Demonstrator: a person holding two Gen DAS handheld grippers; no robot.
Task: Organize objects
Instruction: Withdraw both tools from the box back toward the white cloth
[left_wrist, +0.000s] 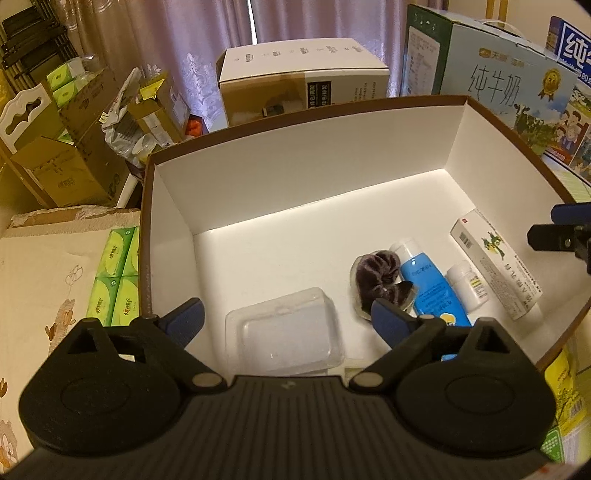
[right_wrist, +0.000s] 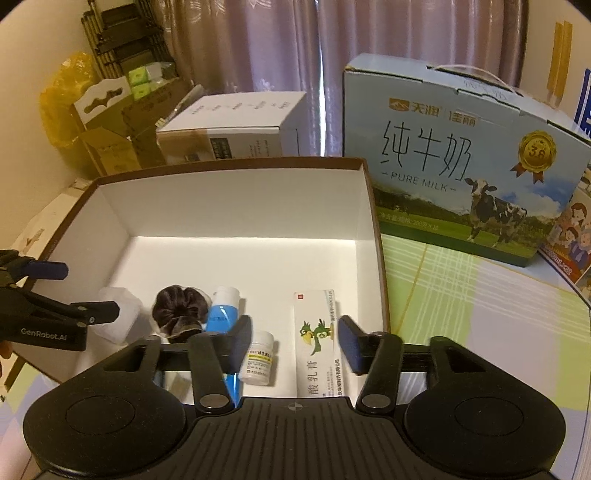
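Note:
An open white box with a brown rim (left_wrist: 306, 162) (right_wrist: 229, 206) holds a clear plastic case (left_wrist: 286, 332) (right_wrist: 116, 314), a dark purple scrunchie (left_wrist: 376, 277) (right_wrist: 179, 306), a blue tube (left_wrist: 424, 280) (right_wrist: 221, 310), a small white bottle (left_wrist: 467, 282) (right_wrist: 260, 356) and a long white ointment carton (left_wrist: 496, 264) (right_wrist: 319, 339). My left gripper (left_wrist: 286, 319) is open and empty, above the clear case. My right gripper (right_wrist: 293, 343) is open and empty, above the bottle and carton; it shows at the right edge of the left wrist view (left_wrist: 557, 229).
A blue milk carton box (right_wrist: 454, 162) stands right of the white box on a checked cloth (right_wrist: 480, 306). Cardboard boxes (left_wrist: 303, 85) and green tissue packs (left_wrist: 118, 277) crowd the left and back. Curtains hang behind.

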